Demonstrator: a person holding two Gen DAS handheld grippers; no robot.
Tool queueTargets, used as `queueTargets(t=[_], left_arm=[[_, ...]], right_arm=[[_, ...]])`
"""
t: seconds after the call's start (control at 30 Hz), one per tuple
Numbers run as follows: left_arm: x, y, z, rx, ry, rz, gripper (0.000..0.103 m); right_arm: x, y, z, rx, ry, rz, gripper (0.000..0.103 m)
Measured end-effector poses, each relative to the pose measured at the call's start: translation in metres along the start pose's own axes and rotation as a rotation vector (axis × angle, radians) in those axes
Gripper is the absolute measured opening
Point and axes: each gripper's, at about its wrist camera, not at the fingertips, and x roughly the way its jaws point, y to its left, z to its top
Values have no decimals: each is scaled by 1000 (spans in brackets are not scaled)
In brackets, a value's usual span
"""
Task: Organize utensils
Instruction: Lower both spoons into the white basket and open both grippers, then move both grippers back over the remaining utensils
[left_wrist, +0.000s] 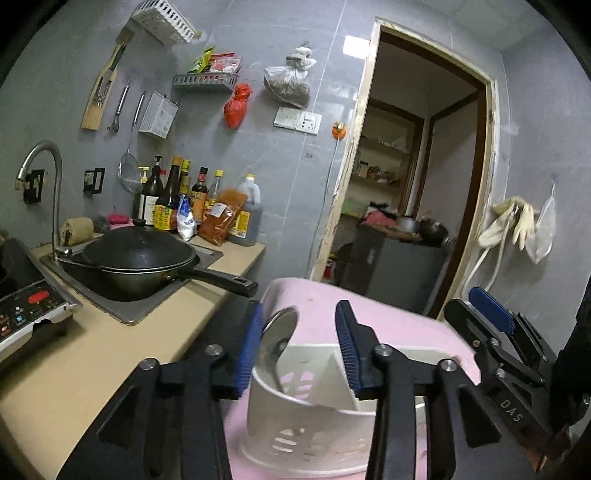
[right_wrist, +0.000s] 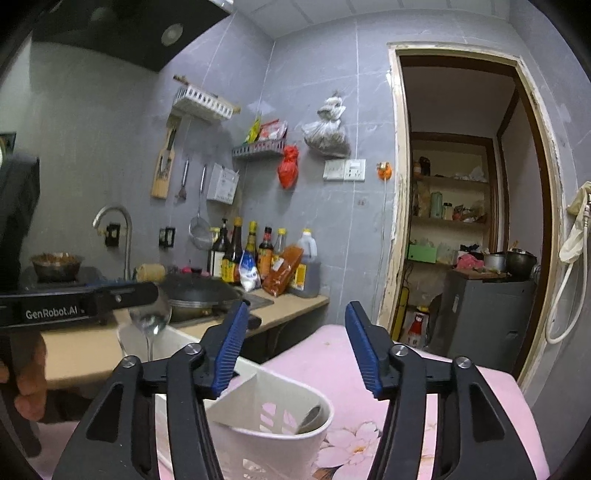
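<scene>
Fingers of the left gripper (left_wrist: 301, 341) are standing spread, blue ribbed pads (left_wrist: 246, 347) apart and grasping nothing. Between them a metal spoon (left_wrist: 279, 334) is standing bowl-up in the holder (left_wrist: 295, 417), its shiny round bowl lying just beside the left pad; whether it is touching that pad is hard to tell through the fisheye. The holder is a white plastic tub with a curved slotted wall and a slanted divider, and the spoon is sitting in its left compartment. It is resting on a pink table (left_wrist: 406, 325), whose surface is showing a flower print in the right wrist view. Further right in the left wrist view, the right gripper (left_wrist: 495, 317) is poking in, tilted, its blue pad catching the light.

From the right wrist view, the left gripper's black body marked GenRobot.AI is reaching in from the left, with the spoon (right_wrist: 149, 321) rising just below it and a hand (right_wrist: 26, 380) gripping the handle underneath. The right gripper (right_wrist: 293, 345) is hovering above the holder (right_wrist: 273, 424), fingers wide open and empty, its left pad (right_wrist: 229, 347) hanging over the holder's rim. A dull metal piece is lying low in the holder's right compartment. Behind, a black wok (left_wrist: 136, 258) is sitting in the sink.
</scene>
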Motion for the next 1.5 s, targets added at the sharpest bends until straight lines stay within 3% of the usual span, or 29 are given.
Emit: queueTargets(t=[0.2, 0.4, 0.57, 0.77, 1.03, 1.27, 1.5], left_arm=[[-12, -16, 12, 11, -28, -24, 51], [-25, -39, 12, 17, -78, -52, 80], [-33, -63, 6, 59, -126, -37, 97], [-39, -93, -11, 130, -159, -27, 100], [-33, -129, -41, 212, -102, -83, 100], [-11, -156, -66, 232, 51, -168, 100], [17, -181, -86, 268, 200, -194, 100]], right_arm=[[-25, -15, 19, 28, -46, -32, 79], [-56, -37, 28, 45, -80, -98, 101], [-85, -53, 27, 33, -93, -173, 103], [-118, -72, 17, 3, -83, -275, 103], [-149, -93, -7, -23, -45, -374, 103], [-165, -120, -31, 5, 32, -427, 103], [-162, -147, -53, 53, 189, -442, 103]])
